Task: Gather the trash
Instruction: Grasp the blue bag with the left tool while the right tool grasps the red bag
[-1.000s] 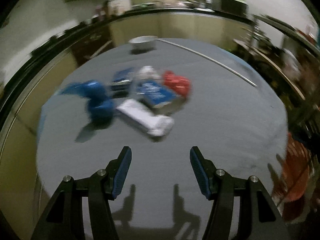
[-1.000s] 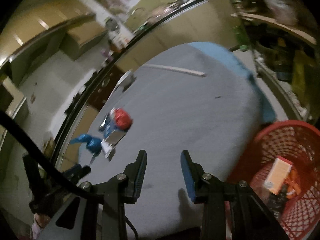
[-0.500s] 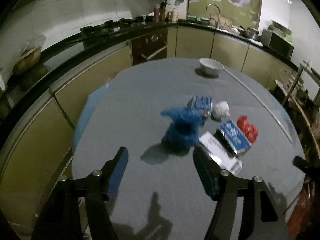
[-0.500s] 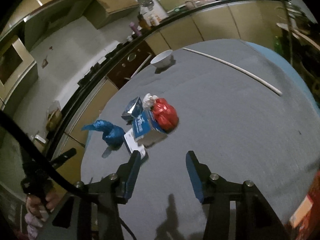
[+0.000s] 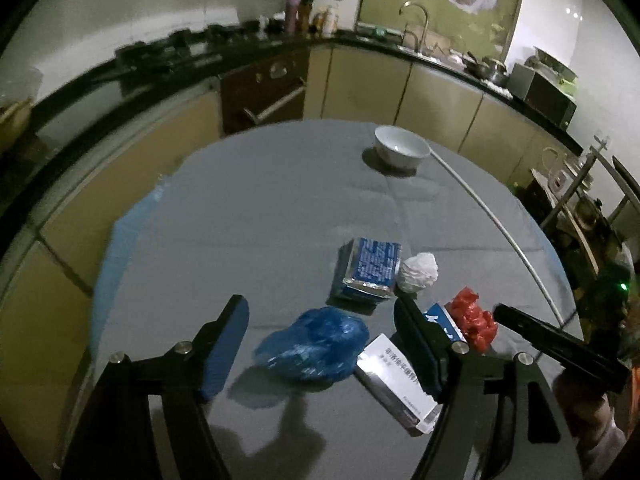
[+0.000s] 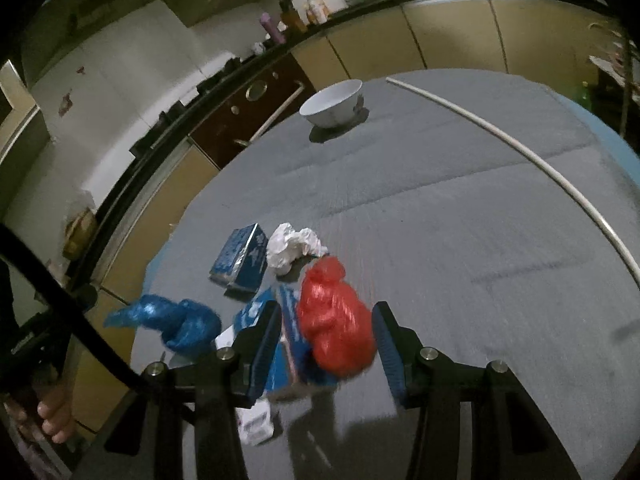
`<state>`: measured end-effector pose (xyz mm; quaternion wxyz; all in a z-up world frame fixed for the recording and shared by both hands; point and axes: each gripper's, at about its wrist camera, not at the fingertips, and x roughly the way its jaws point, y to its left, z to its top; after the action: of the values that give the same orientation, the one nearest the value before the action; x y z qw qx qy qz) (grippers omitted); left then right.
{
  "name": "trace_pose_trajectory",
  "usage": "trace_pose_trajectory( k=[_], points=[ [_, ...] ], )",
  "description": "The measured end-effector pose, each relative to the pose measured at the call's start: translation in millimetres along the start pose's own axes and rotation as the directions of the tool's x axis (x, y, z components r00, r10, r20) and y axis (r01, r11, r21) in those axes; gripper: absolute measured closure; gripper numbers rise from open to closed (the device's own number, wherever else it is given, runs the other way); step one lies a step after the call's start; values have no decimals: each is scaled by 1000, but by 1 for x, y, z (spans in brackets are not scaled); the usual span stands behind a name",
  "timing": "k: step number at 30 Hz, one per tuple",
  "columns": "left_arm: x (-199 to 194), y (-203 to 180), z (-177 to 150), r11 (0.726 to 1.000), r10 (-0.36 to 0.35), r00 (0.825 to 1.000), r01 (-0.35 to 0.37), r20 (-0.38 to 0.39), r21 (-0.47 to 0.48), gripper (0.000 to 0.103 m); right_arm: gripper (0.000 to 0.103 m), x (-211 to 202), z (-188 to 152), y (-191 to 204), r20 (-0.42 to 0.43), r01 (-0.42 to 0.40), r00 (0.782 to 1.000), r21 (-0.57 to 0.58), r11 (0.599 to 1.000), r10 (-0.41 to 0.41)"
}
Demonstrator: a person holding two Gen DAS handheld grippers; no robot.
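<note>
I have both grippers spread and empty, left gripper [image 5: 320,344] around the blue bag [image 5: 314,344], right gripper [image 6: 326,344] around the red bag [image 6: 334,328]; neither yet grasped; whole pile remains

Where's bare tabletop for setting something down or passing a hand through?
Free: the grey table between the white rod and the red bag, and the stretch from the white bowl to the blue carton. Crowded: carton, paper wad, red bag and blue bag bunch together near both grippers.
</note>
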<state>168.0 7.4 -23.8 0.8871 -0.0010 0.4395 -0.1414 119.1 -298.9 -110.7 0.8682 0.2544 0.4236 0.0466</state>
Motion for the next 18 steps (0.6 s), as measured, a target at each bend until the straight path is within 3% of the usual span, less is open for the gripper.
trace_pose_trajectory(
  k=[8, 10, 11, 13, 15, 17, 18],
  points=[
    [47, 0, -21, 998, 49, 994, -46, -97, 32, 28, 53, 46, 1, -2, -95, -28, 995, -22, 999, 25],
    [49, 3, -26, 999, 31, 995, -29, -100, 24, 41, 59, 47, -2, -1, -94, -36, 995, -31, 999, 33],
    [51, 4, -26, 1000, 21, 994, -19, -105, 20, 59, 59, 47, -3, 0, -91, -36, 995, -33, 999, 33],
    [51, 6, -29, 1000, -2, 993, 4, -115, 12, 64, 61, 43, -6, 0, -80, -27, 997, -42, 999, 24],
    [47, 8, -32, 1000, -18, 994, 19, -112, 8, 79, 62, 36, -10, 0, -66, -17, 998, -39, 999, 14],
    [40, 10, -35, 1000, -24, 995, 25, -101, 3, 83, 62, 26, -16, -2, -46, -15, 999, -26, 1000, 14],
    [36, 11, -36, 1000, -24, 995, 24, -94, 3, 90, 62, 19, -19, -3, -35, -20, 999, -17, 1000, 20]
  ],
)
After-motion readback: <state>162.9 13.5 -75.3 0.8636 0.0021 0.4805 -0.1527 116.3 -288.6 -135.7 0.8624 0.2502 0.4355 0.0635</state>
